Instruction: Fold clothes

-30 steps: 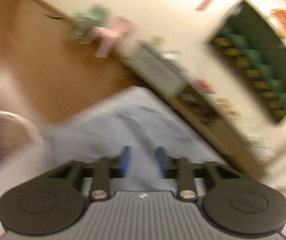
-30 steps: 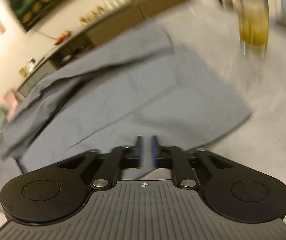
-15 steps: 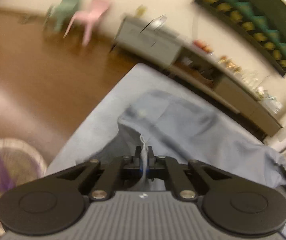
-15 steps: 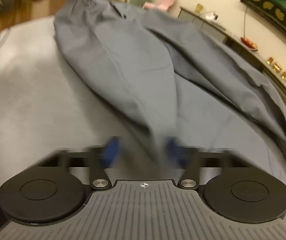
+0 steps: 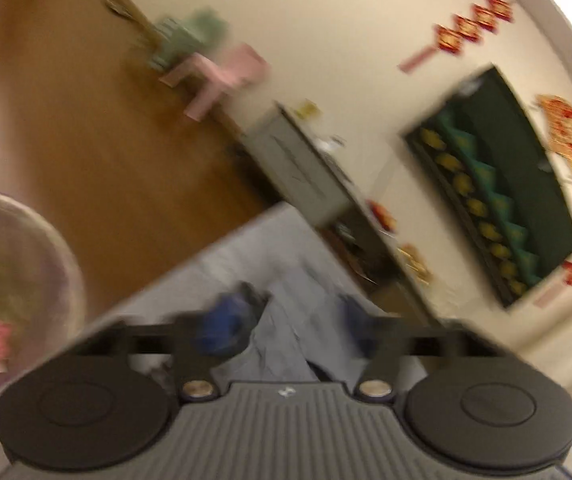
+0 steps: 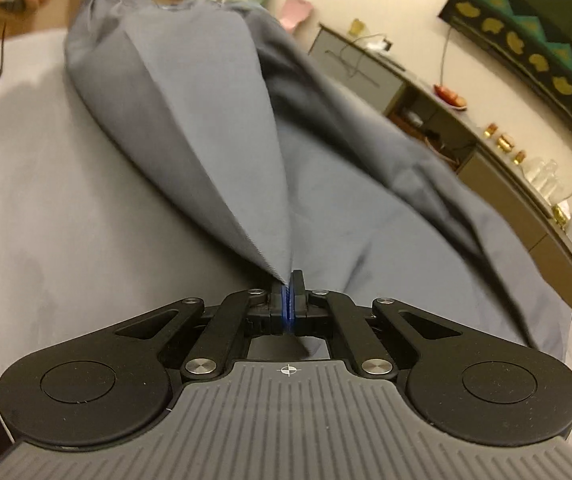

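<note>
The right hand-held gripper [image 6: 287,294] is clamped on an edge of the grey garment [image 6: 214,112], which spreads across the grey worktop [image 6: 38,208]. The left hand-held gripper [image 5: 286,326] gapes wide above the cloth.

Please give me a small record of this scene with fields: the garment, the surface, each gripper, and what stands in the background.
garment: grey cloth garment, partly lifted, stretched taut to the pinch
surface: light grey padded table under it
right gripper: shut on a garment edge
left gripper: open, blue pads apart over cloth; view blurred
background: long low sideboard by the wall, pink plastic chair on the wood floor
</note>
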`<state>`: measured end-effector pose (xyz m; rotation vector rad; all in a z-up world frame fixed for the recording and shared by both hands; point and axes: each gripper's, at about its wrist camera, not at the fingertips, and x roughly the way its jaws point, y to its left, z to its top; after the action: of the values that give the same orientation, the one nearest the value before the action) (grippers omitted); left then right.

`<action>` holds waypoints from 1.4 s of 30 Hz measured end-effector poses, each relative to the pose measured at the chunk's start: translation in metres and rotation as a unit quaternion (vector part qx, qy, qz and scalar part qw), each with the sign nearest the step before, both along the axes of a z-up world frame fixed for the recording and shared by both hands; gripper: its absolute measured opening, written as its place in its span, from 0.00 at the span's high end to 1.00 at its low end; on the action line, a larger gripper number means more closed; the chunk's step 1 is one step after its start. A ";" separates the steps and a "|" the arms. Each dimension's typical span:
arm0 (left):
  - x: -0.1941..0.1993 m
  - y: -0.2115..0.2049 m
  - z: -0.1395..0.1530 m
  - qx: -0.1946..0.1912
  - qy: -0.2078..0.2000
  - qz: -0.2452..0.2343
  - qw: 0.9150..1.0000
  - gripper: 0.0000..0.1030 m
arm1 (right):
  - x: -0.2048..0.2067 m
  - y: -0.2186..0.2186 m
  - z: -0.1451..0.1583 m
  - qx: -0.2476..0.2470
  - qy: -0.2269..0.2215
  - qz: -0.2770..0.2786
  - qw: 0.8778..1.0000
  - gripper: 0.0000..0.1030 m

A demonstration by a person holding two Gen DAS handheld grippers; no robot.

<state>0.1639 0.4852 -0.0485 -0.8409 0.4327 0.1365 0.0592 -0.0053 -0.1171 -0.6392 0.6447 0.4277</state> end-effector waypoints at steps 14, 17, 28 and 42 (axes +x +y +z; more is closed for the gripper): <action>0.046 -0.131 -0.026 0.004 0.247 -0.149 0.957 0.38 | 0.012 -0.020 -0.013 0.048 -0.013 -0.017 0.999 0.97; 0.059 -0.128 -0.029 -0.002 0.239 -0.132 0.962 1.00 | 0.013 -0.026 -0.012 0.067 -0.011 -0.020 0.997 0.97; -0.058 -0.094 0.044 -0.012 -0.079 -0.166 0.983 0.95 | 0.005 -0.075 -0.016 0.072 0.050 -0.092 0.992 0.46; 0.006 -0.111 -0.034 0.092 0.211 -0.057 0.971 0.86 | 0.029 -0.103 -0.021 -0.049 0.042 -0.133 0.989 0.68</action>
<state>0.1699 0.3740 -0.0823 -0.6001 0.8542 0.2483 0.0877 -0.1085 -0.1382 -0.6207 0.8225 0.1759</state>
